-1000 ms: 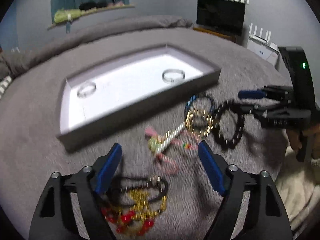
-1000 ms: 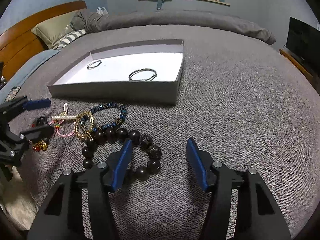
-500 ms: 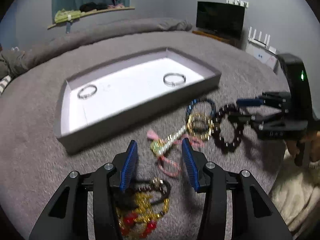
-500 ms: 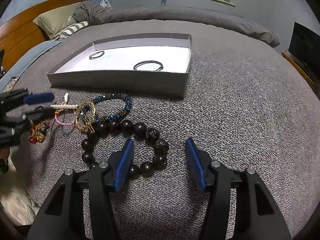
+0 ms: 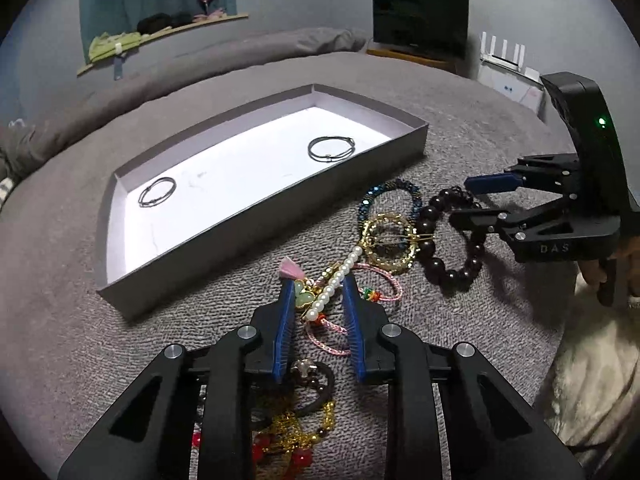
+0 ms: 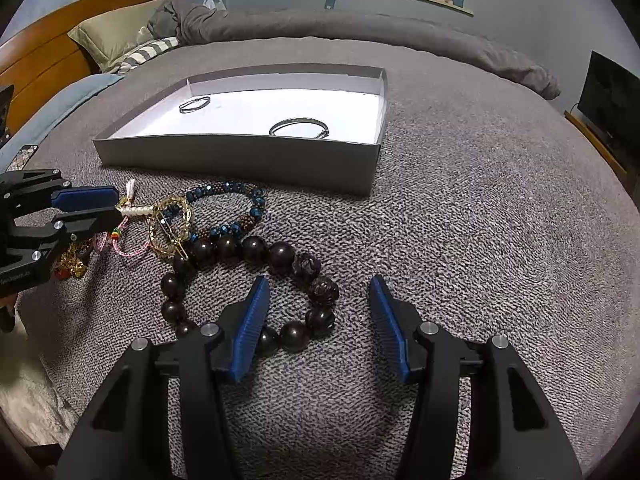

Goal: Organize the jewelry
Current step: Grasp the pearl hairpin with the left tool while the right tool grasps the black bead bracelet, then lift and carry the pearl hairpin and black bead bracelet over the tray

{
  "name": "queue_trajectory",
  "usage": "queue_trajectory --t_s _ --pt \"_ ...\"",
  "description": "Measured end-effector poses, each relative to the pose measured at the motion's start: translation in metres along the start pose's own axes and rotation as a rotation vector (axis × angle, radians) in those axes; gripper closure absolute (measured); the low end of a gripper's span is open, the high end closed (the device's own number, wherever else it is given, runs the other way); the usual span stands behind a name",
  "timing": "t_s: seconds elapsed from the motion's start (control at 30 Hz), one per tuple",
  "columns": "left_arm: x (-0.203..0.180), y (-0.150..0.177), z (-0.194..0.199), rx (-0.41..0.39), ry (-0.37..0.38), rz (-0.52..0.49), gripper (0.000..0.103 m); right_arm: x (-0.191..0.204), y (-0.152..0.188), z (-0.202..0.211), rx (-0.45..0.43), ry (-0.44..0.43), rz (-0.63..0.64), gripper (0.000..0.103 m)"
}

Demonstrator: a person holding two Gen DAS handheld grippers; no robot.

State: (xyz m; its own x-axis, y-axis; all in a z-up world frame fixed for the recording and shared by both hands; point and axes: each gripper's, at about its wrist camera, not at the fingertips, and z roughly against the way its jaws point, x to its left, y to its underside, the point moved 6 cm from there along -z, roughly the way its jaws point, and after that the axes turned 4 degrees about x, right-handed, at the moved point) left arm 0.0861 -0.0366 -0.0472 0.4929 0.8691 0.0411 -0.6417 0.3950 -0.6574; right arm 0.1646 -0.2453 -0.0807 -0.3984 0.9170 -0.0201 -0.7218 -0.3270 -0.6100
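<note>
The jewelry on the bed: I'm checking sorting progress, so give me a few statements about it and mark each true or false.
1. The box holds two thin metal bangles. True.
2. The dark wooden bead bracelet lies inside the box. False: it lies on the blanket in front of the box.
3. The left gripper straddles the pearl strand. True.
4. The right gripper is shut on the blue bead bracelet. False: it is open and holds nothing.
</note>
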Motion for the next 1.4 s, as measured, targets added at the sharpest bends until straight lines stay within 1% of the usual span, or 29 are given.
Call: queue_trajectory --t_s 0.1,0.13,0.17,0.23,0.3,0.33,0.4,0.43,0.47,0.5,0.53,0.6,0.77,0.83,1.0,1.17,1.4 --pt "0.000 0.003 -0.003 0.014 -0.007 -0.003 0.077 0.001 0.000 -0.001 0.004 0.006 0.011 0.053" --pt "0.000 0.003 -0.002 0.012 -0.006 -0.003 0.079 0.002 0.000 -0.001 0.005 0.006 0.014 0.054" --pt "-0.001 0.003 -0.001 0.013 -0.006 -0.006 0.083 0.002 0.001 -0.001 0.007 0.006 0.016 0.055" --pt "-0.001 0.004 -0.001 0.012 -0.014 -0.014 0.086 0.001 0.001 -0.002 0.011 0.007 0.020 0.056" --pt "0.000 0.005 -0.001 0.012 -0.001 -0.008 0.087 0.001 0.002 -0.002 0.015 0.005 0.020 0.058" --pt "0.000 0.005 0.000 0.011 0.001 -0.007 0.090 0.002 0.003 -0.002 0.016 0.004 0.022 0.060" --pt "0.001 0.004 0.002 -0.004 0.015 0.001 0.091 0.004 0.003 -0.002 0.018 -0.003 0.033 0.065" --pt "0.002 0.004 0.003 -0.009 0.027 0.009 0.095 0.005 0.003 -0.002 0.018 -0.005 0.037 0.069" --pt "0.002 0.003 0.005 -0.016 0.036 0.014 0.095 0.006 0.003 -0.002 0.018 -0.005 0.042 0.073" --pt "0.001 0.002 0.005 -0.018 0.040 0.013 0.095 0.006 0.003 -0.002 0.017 -0.001 0.044 0.075" --pt "0.001 0.002 0.005 -0.020 0.040 0.011 0.097 0.005 0.003 -0.002 0.015 0.002 0.044 0.080" --pt "0.000 0.002 0.007 -0.026 0.040 0.009 0.097 0.004 0.002 0.001 0.006 -0.007 0.032 0.088" --pt "0.002 -0.002 0.016 -0.060 0.057 0.026 0.097 0.006 -0.001 0.006 -0.018 -0.016 0.035 0.088" --pt "0.003 -0.005 0.021 -0.079 0.057 0.031 0.097 0.005 -0.003 0.014 -0.046 -0.021 0.026 0.088" --pt "0.009 -0.008 0.026 -0.094 0.045 0.050 0.097 0.001 -0.011 0.034 -0.116 -0.029 -0.005 0.088" --pt "0.015 -0.013 0.034 -0.117 0.033 0.064 0.097 -0.001 -0.021 0.049 -0.159 -0.025 -0.009 0.088" --pt "0.032 -0.029 0.049 -0.151 -0.011 0.090 0.097 -0.001 -0.054 0.063 -0.224 0.000 -0.009 0.088"
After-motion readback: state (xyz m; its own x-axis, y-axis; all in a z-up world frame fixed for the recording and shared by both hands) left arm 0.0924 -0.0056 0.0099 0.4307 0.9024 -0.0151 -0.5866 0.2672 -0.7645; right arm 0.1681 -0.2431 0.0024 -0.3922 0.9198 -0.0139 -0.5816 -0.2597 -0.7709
